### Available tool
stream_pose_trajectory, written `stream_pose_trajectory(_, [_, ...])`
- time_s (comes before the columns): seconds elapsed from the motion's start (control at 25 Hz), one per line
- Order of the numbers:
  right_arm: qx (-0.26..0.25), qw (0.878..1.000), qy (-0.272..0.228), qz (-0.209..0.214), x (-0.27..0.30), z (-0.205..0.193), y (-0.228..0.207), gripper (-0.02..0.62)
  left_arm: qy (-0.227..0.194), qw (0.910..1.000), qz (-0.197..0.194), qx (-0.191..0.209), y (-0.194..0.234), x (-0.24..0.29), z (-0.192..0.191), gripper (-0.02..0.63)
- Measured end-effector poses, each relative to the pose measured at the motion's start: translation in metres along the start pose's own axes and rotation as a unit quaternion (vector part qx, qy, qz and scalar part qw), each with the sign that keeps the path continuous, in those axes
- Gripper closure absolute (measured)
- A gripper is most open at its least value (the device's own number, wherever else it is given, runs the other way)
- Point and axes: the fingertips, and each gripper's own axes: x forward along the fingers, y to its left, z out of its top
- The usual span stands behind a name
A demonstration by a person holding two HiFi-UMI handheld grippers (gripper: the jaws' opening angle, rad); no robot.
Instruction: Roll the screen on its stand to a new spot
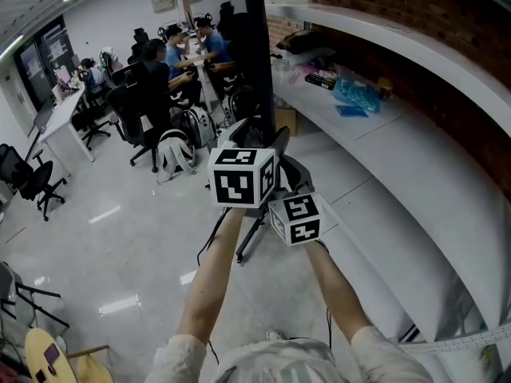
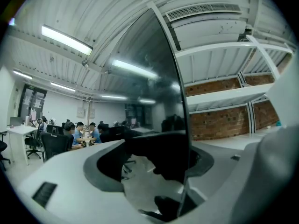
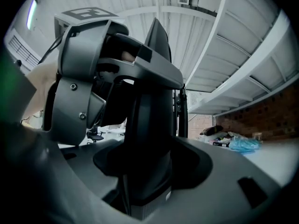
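Note:
The screen [image 1: 257, 46] shows edge-on in the head view as a tall dark strip, and its stand's legs [image 1: 254, 228] reach the glossy floor below my hands. My left gripper [image 1: 259, 144] sits just under the strip. In the left gripper view the glossy panel [image 2: 140, 83] runs down into the gap of my left gripper [image 2: 159, 171], which is shut on its edge. My right gripper [image 1: 291, 178] is close beside it. In the right gripper view my right gripper [image 3: 149, 171] is shut on the stand's dark column [image 3: 152, 134], with the left gripper's grey body [image 3: 77, 92] at upper left.
A long white ledge [image 1: 415, 158] runs along the brick wall on the right, with bags and boxes [image 1: 355, 94] on it. People sit at desks [image 1: 172, 54] at the back left, among office chairs [image 1: 144, 126] and backpacks [image 1: 176, 150]. A cable [image 1: 209, 242] trails on the floor.

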Motion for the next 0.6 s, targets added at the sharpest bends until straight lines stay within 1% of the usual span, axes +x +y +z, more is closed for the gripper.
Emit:
stream_pose_trajectory(0.32, [0.004, 1.000, -0.008, -0.005, -0.002, 0.002, 0.007, 0.345, -0.006, 1.0000, -0.004, 0.001, 0.002, -0.007, 0.001, 0.272])
stream_pose_trajectory(0.6, [0.001, 1.000, -0.009, -0.012, -0.014, 0.004, 0.024, 0.345, -0.011, 0.9998, -0.016, -0.005, -0.001, -0.029, 0.000, 0.273])
